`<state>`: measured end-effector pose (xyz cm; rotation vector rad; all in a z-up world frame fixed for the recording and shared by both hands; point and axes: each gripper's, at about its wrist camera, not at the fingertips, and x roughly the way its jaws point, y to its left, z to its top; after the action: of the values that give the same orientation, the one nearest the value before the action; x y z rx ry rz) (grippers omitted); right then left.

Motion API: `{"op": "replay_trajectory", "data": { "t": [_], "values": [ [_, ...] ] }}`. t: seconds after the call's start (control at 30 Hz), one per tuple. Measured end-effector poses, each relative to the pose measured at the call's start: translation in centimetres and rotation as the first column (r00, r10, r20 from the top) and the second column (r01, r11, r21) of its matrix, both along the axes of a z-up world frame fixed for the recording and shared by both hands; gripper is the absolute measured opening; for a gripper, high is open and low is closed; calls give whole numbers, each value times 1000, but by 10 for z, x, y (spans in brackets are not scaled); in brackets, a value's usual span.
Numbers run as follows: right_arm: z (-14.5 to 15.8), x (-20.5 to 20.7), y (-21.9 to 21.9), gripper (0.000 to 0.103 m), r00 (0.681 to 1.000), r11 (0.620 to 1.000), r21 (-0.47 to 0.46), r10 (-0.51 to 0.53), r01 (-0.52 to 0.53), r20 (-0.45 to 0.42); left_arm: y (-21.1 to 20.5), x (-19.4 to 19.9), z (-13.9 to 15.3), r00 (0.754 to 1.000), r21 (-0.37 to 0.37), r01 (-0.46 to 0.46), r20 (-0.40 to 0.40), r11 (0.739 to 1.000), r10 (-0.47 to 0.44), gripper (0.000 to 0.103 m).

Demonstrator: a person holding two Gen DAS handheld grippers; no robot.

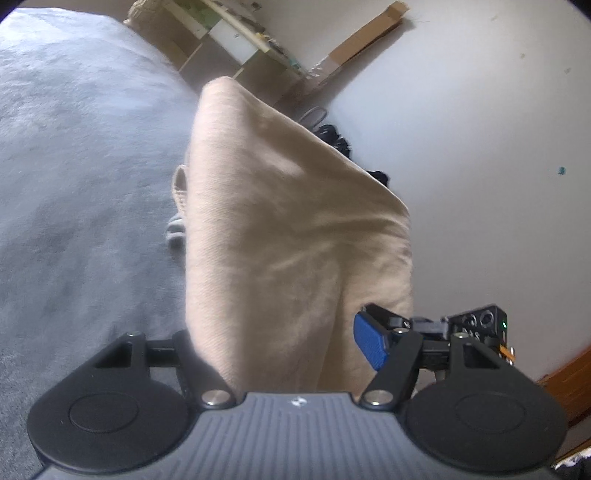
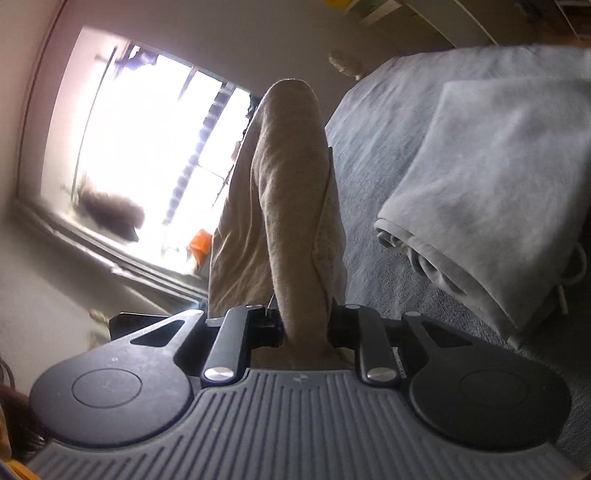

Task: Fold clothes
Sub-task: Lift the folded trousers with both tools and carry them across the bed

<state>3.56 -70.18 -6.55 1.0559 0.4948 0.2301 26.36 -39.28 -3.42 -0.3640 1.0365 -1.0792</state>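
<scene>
A beige garment (image 1: pixel 280 221) hangs in the air in front of my left gripper (image 1: pixel 277 343). It drapes over the left finger and hides it. The right finger's blue pad (image 1: pixel 371 341) is bare and stands wide of the other finger, so the jaws are open around the cloth. In the right wrist view my right gripper (image 2: pixel 304 328) is shut on a bunched fold of the same beige garment (image 2: pixel 288 192), which stretches away from the jaws. A folded grey garment (image 2: pixel 498 184) lies on the grey bed cover (image 2: pixel 369 155) to the right.
The grey bed cover (image 1: pixel 74 166) fills the left of the left wrist view, with pale floor (image 1: pixel 480 147) to its right. Dark items (image 1: pixel 334 134) lie on the floor, a cardboard strip (image 1: pixel 365 40) leans on the wall near shelves (image 1: pixel 229 33). A bright window (image 2: pixel 147 147) is left of the right gripper.
</scene>
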Motion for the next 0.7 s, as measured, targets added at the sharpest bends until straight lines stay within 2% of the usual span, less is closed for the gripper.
{"op": "replay_trajectory", "data": {
  "t": [0.13, 0.27, 0.4, 0.47, 0.57, 0.63, 0.7],
  "values": [
    [-12, 9, -1, 17, 999, 1000, 2, 24, -24, 35, -4, 9, 6, 1000, 24, -13, -9, 1000, 14, 68],
    [-10, 24, -14, 17, 998, 999, -6, 39, -39, 40, -24, 10, 11, 1000, -7, -23, -18, 1000, 23, 68],
    [14, 36, -39, 17, 997, 995, -60, 75, -74, 18, -46, 10, 16, 999, -60, -37, -31, 998, 36, 68],
    [32, 46, -57, 17, 994, 989, -109, 105, -105, -1, -59, 8, 18, 998, -108, -60, -34, 992, 57, 68],
    [59, 66, -87, 17, 987, 970, -184, 150, -157, -51, -82, 1, 10, 986, -170, -152, -98, 974, 137, 68],
    [71, 83, -104, 17, 979, 950, -242, 180, -198, -93, -97, -7, 1, 973, -187, -208, -137, 960, 184, 68],
    [75, 102, -114, 18, 967, 912, -327, 215, -250, -140, -114, -15, -12, 961, -169, -254, -153, 952, 230, 68]
  ]
}}
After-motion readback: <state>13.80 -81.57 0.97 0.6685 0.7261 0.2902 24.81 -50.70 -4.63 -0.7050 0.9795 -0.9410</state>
